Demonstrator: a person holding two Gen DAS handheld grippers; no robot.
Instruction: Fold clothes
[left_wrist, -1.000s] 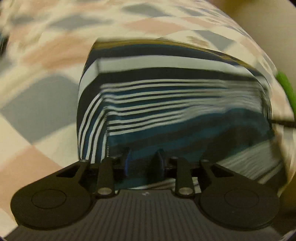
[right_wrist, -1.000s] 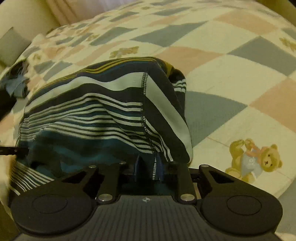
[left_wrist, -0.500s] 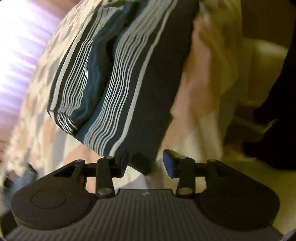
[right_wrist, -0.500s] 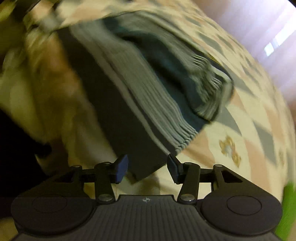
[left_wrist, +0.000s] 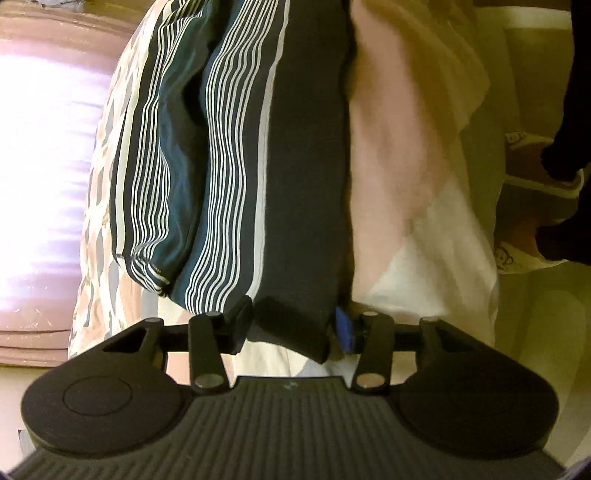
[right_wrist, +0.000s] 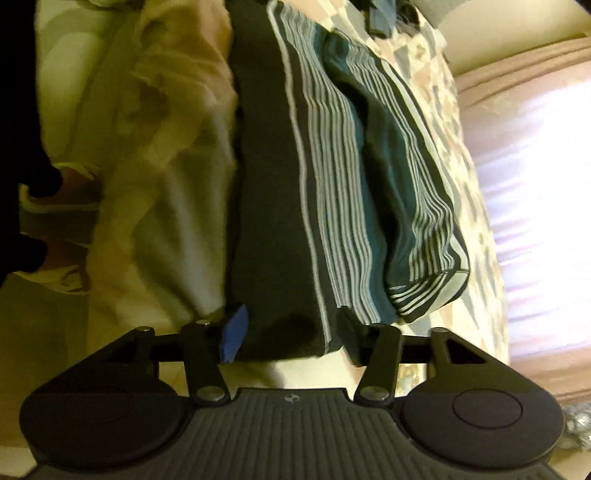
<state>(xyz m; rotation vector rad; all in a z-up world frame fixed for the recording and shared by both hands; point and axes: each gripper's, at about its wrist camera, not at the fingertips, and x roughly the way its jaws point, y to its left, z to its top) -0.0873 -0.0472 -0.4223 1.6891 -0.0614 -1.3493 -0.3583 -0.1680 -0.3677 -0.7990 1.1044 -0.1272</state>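
the big bed with its soft quilt of pink, grey and cream squares (left_wrist: 406, 184) carries everything here. the quilt hangs over the near edge of the bed, and past the far edge there is a bright pink curtain (left_wrist: 37, 166) with light coming through. by the near edge, down on the floor, a person's feet in pale slippers (left_wrist: 532, 177) show, close to the bed.

the dark blue and teal shirt with thin white stripes (left_wrist: 236, 166) lies on the quilt along the near edge of the bed. it looks folded into a long thick bundle, with one part lying on top of another. some other dark cloth (right_wrist: 380, 14) sits at the far corner of the bed, too small to tell what it is.

the left gripper (left_wrist: 291, 326) is at one end of the shirt. its jaws are opening, about half way, and the dark corner of the shirt is between them but the pads do not seem to squeeze it. the right gripper (right_wrist: 291, 338) is at the other end. its jaws are opening too, with the shirt's end between them, loose.

this looks like letting go after a fold. next, i think both grippers should pull back without dragging the cloth, then fold the long bundle end to end.
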